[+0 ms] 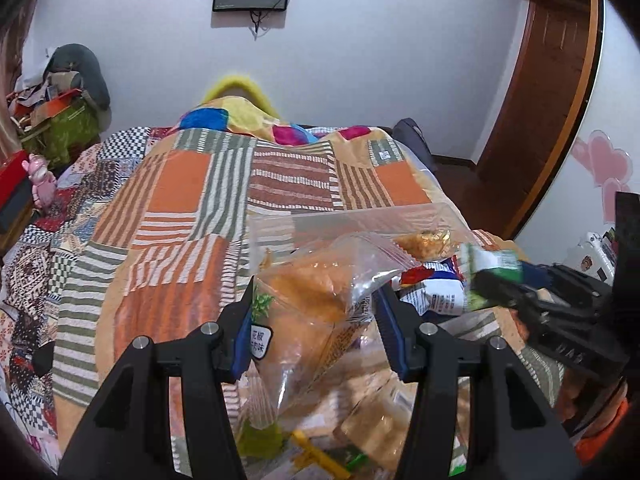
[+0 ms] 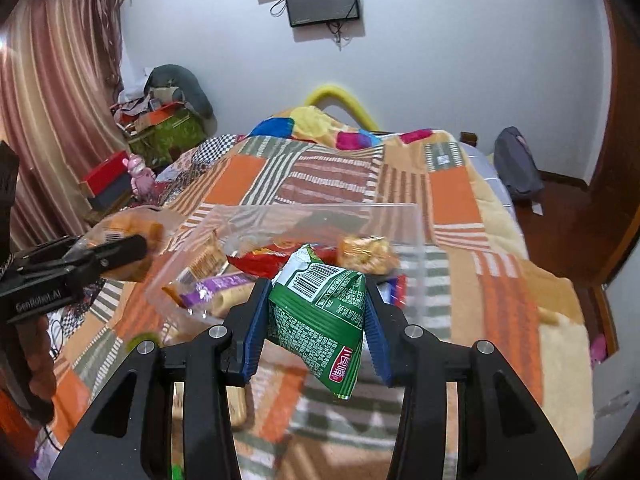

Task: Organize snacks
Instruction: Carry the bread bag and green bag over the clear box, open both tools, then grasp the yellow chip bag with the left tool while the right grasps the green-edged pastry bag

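My left gripper [image 1: 316, 320] is shut on a clear packet of orange snacks [image 1: 316, 300], held above the bed; the same packet [image 2: 120, 236] shows at the left of the right wrist view. My right gripper [image 2: 316, 320] is shut on a green snack packet [image 2: 320, 312], lifted just in front of a clear plastic box [image 2: 416, 240]. The box [image 1: 360, 220] stands on the patchwork quilt [image 1: 200, 200] and holds several snack packets, among them a red one [image 2: 260, 258] and a purple one [image 2: 218, 284]. Loose packets [image 1: 384, 428] lie on the quilt beneath my left gripper.
The bed fills the middle of both views. A cluttered pile [image 2: 164, 120] and a red box [image 2: 106, 178] sit by the curtain on the left. A dark bag [image 2: 516, 168] rests on the floor to the right, near a wooden door [image 1: 552, 100].
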### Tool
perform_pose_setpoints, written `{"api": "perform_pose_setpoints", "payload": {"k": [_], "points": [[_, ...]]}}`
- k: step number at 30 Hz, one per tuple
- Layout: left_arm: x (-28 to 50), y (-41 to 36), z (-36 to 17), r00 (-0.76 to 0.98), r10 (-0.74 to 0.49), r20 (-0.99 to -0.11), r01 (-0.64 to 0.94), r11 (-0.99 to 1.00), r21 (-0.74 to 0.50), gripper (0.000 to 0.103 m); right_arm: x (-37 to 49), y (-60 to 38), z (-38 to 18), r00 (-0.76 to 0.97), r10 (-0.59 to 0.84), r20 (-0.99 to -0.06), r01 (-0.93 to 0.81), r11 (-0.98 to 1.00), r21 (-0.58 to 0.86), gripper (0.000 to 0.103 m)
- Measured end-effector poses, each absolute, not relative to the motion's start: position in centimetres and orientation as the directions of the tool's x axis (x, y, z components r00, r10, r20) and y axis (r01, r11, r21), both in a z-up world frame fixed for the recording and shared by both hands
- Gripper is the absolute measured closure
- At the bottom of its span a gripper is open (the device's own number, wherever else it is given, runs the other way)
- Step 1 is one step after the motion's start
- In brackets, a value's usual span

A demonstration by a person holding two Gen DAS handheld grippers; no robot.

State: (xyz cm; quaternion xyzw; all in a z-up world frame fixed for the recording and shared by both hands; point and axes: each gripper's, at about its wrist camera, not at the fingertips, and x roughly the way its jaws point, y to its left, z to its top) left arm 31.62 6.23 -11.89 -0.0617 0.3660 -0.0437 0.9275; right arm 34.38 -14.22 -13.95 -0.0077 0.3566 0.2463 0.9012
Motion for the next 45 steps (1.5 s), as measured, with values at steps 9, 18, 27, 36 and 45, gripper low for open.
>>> {"api": "perform_pose_setpoints", "payload": {"k": [9, 18, 27, 36, 45], "points": [[34.7, 6.0, -14.6, 0.700, -0.120, -0.704, 0.025, 0.989, -0.144, 0.049, 36.1, -11.6, -16.5, 0.566, 0.456, -0.687, -0.484, 0.858, 0.171, 0.062], [34.8, 6.0, -16.0, 0.673, -0.128, -0.729, 0.017, 0.987, -0.159, 0.045, 35.8, -11.2, -16.9, 0.553, 0.446, -0.704, -0.499, 0.854, 0.148, 0.056], [31.4, 5.8, -12.3, 0.718, -0.137, -0.683, 0.047, 0.988, -0.148, 0.034, 33.6, -12.3, -14.3, 0.580, 0.455, -0.676, -0.507, 0.851, 0.138, 0.037], [24.8, 7.4, -9.7, 0.752, -0.080, -0.654, 0.023, 0.995, -0.095, 0.031, 28.8, -13.4, -11.5, 0.604, 0.487, -0.631, -0.533, 0.835, 0.135, 0.032], [19.3, 9.5, -14.0, 0.681, -0.053, -0.730, -0.014, 0.996, -0.086, 0.028, 23.8, -11.8, -14.3, 0.532, 0.499, -0.684, -0.558, 0.814, 0.160, 0.024]]}}
